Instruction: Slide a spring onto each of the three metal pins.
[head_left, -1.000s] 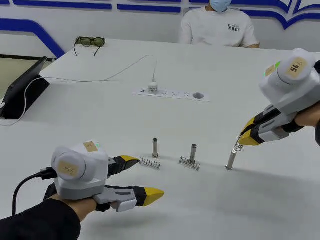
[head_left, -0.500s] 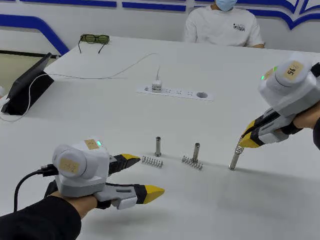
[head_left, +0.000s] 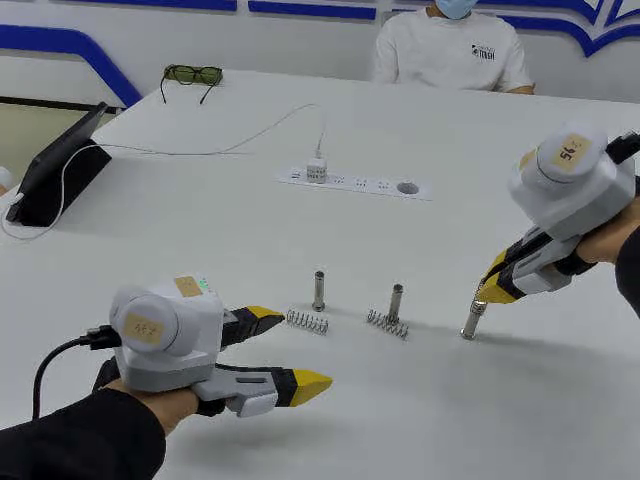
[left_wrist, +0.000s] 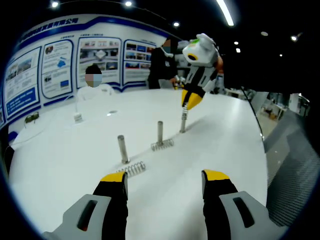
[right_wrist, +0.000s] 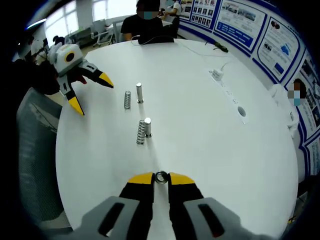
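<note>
1. Lowered since a second ago, the yellow-tipped right gripper (head_left: 487, 293) holds a small coiled steel spring (head_left: 479, 303) at the top of the rightmost short metal pin (head_left: 468, 325); the left gripper (head_left: 298, 349) hovers, jaws apart.
2. Left gripper view: jaws wide apart above the white table (left_wrist: 60, 165); loose springs (left_wrist: 134, 168) lie beside the other two pins (left_wrist: 122, 148).
3. Right gripper view: jaws clamped on the spring, seen end-on.

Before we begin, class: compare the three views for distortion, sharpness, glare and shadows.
Head view: little distortion, sharp, a soft shadow on the table beneath the left gripper. Left gripper view: fisheye bends the table edge; ceiling lights glare. Right gripper view: same bending, even light, spring in the right gripper sharp.
</note>
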